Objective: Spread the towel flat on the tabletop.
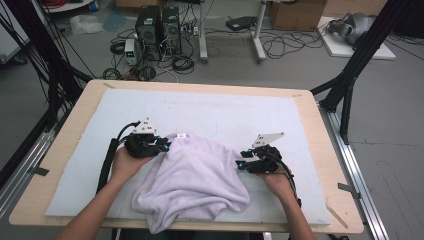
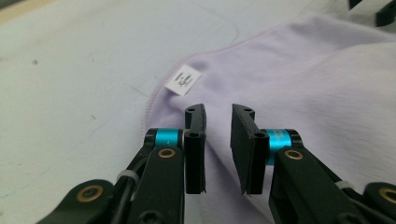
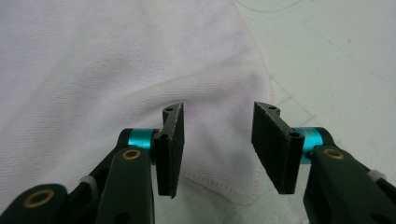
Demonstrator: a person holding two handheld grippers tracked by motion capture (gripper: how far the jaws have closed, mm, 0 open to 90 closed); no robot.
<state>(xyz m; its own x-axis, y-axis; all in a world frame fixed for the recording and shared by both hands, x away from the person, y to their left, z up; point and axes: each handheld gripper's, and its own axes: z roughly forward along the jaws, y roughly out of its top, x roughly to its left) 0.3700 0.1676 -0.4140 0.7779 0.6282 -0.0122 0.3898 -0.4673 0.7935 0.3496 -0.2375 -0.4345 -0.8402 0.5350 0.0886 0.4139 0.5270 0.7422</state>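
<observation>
A wooden table (image 1: pixel 65 165) is covered by a pale grey mat (image 1: pixel 220 107), and a lilac towel (image 1: pixel 192 175) is heaped on the near middle of that mat, its lower edge hanging close to the table's front edge.

At the left, the left gripper (image 1: pixel 164 146) is held in the person's left hand (image 1: pixel 127 162) at the towel's upper left edge. In the left gripper view its jaws are seen standing a little apart, with a narrow gap between them; the towel (image 2: pixel 299 88) lies beneath and beyond them and is not pinched. A small white label (image 2: pixel 183 79) is sewn at the hem just ahead of the left gripper (image 2: pixel 217 119), beside the bare mat (image 2: pixel 79 79).

At the right, the right gripper (image 1: pixel 241 164) is held in the right hand (image 1: pixel 277 182) against the towel's right side. In the right gripper view the jaws of the right gripper (image 3: pixel 217 116) are seen spread wider, and a stitched corner of the towel (image 3: pixel 116 65) is draped below the gap, untouched by either pad. The mat (image 3: pixel 336 56) is seen to the right of the cloth.

Behind the table, computer towers (image 1: pixel 157 30) and loose cables (image 1: pixel 280 42) are spread on the floor.
</observation>
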